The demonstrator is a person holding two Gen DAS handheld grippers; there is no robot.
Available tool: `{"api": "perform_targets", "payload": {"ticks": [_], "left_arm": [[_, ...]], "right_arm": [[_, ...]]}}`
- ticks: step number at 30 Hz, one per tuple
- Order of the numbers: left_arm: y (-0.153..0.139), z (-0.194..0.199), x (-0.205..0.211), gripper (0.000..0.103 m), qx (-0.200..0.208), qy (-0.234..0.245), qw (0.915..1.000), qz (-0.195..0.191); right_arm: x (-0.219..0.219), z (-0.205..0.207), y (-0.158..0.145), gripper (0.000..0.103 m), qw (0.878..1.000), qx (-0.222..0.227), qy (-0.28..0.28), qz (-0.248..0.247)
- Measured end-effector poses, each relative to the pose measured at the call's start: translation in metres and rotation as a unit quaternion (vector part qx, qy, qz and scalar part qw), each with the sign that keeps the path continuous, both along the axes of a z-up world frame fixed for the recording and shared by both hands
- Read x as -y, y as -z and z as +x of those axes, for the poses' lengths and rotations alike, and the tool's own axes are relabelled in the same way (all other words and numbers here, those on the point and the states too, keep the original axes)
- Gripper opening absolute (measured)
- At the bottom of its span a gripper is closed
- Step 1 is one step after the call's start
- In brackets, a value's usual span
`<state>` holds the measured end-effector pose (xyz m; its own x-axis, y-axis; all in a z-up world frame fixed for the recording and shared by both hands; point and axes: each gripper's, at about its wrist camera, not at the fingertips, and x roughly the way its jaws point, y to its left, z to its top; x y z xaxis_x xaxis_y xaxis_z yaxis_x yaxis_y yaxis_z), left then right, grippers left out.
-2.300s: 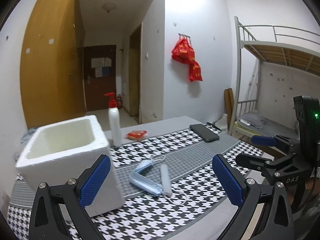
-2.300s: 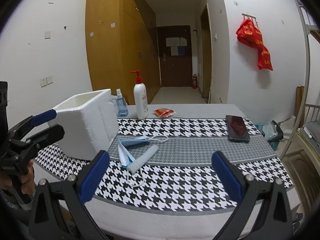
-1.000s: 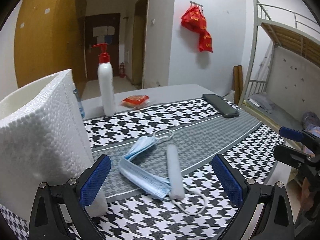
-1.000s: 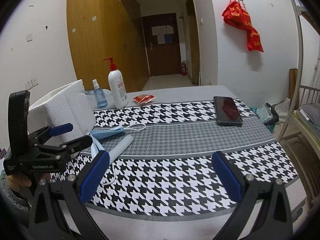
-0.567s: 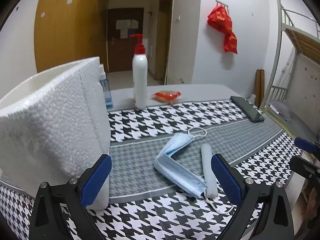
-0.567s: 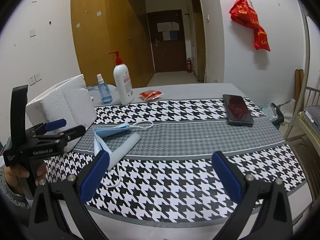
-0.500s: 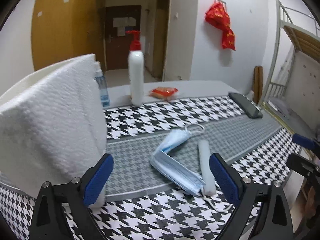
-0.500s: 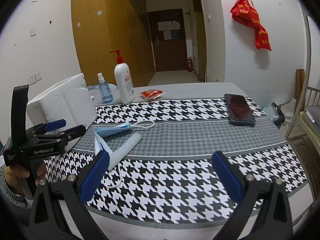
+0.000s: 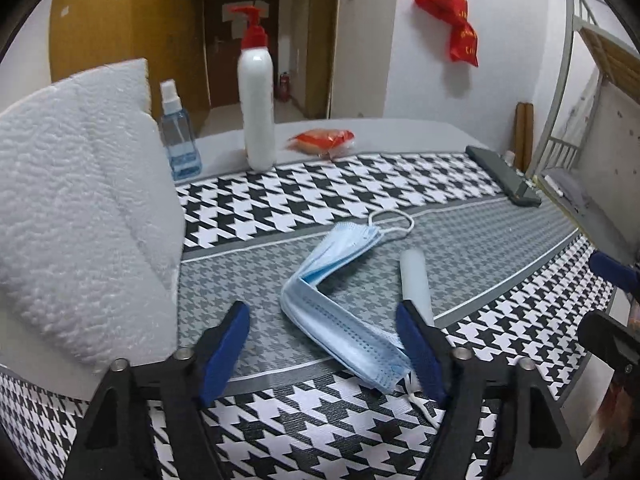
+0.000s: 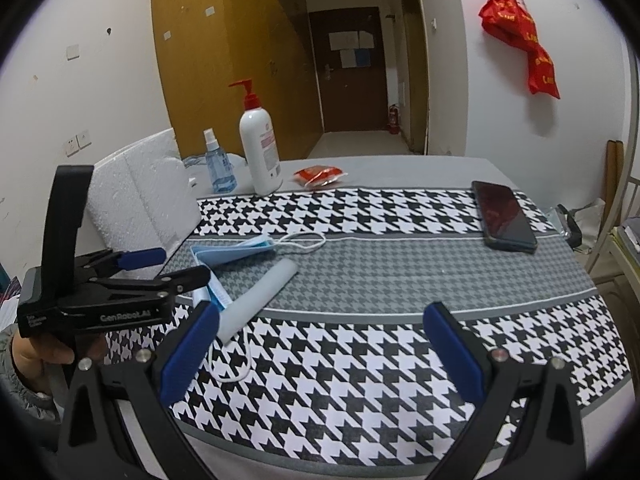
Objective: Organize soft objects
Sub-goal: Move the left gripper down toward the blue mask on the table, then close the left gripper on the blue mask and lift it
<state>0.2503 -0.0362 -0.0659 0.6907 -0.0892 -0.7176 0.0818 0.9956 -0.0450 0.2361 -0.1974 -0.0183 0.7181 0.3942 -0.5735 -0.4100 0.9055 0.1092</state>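
Two grippers over the houndstooth tabletop (image 10: 360,344), and biggest on it is the white foam box (image 9: 76,216) at the left edge. Left gripper (image 9: 324,344) hangs just above the folded blue face mask (image 9: 340,320) on the grey stripe, jaws part open and just now closing, mask's near end between them, pads not pressing yet. Right gripper (image 10: 320,352) jaws stand wide, holding nothing. Just beside the mask lies a pale foam tube (image 10: 260,296), resting on its ear loop. Pump bottle (image 10: 260,152) and spray bottle (image 10: 218,168) stand behind.
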Motion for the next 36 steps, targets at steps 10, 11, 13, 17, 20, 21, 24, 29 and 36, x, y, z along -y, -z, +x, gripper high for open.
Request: {"api": "perform_targets", "payload": {"ticks": [10, 11, 13, 17, 20, 21, 24, 29, 36], "left_arm": [[0.013, 0.016, -0.002, 0.051, -0.03, -0.007, 0.9995, 0.004], [0.013, 0.017, -0.002, 0.047, -0.032, -0.006, 0.9995, 0.004], [0.015, 0.019, -0.002, 0.043, -0.034, -0.003, 0.9994, 0.006], [0.016, 0.023, -0.004, 0.032, -0.037, 0.0, 0.9993, 0.006], [0.017, 0.025, -0.005, 0.024, -0.038, 0.007, 0.9993, 0.003], [0.017, 0.026, -0.005, 0.023, -0.037, 0.011, 0.9992, 0.002], [0.018, 0.027, -0.005, 0.019, -0.037, 0.025, 0.999, -0.006], [0.018, 0.025, 0.0, 0.017, -0.039, 0.062, 0.9969, -0.029], [0.013, 0.017, 0.0, 0.016, -0.025, 0.073, 0.996, -0.045]], "right_arm": [[-0.006, 0.013, 0.008, 0.103, 1.0, -0.014, -0.017, 0.001], [-0.007, 0.014, 0.009, 0.103, 1.0, -0.016, -0.018, 0.001], [-0.007, 0.016, 0.011, 0.103, 1.0, -0.018, -0.02, 0.0], [-0.01, 0.02, 0.012, 0.103, 0.999, -0.023, -0.024, -0.005], [-0.012, 0.023, 0.013, 0.103, 0.999, -0.025, -0.026, -0.009], [-0.013, 0.024, 0.014, 0.103, 0.999, -0.027, -0.025, -0.01], [-0.016, 0.028, 0.017, 0.103, 0.999, -0.035, -0.025, -0.014], [-0.02, 0.031, 0.02, 0.103, 0.999, -0.043, -0.022, -0.02], [-0.031, 0.034, 0.025, 0.103, 0.997, -0.061, -0.019, -0.031]]}}
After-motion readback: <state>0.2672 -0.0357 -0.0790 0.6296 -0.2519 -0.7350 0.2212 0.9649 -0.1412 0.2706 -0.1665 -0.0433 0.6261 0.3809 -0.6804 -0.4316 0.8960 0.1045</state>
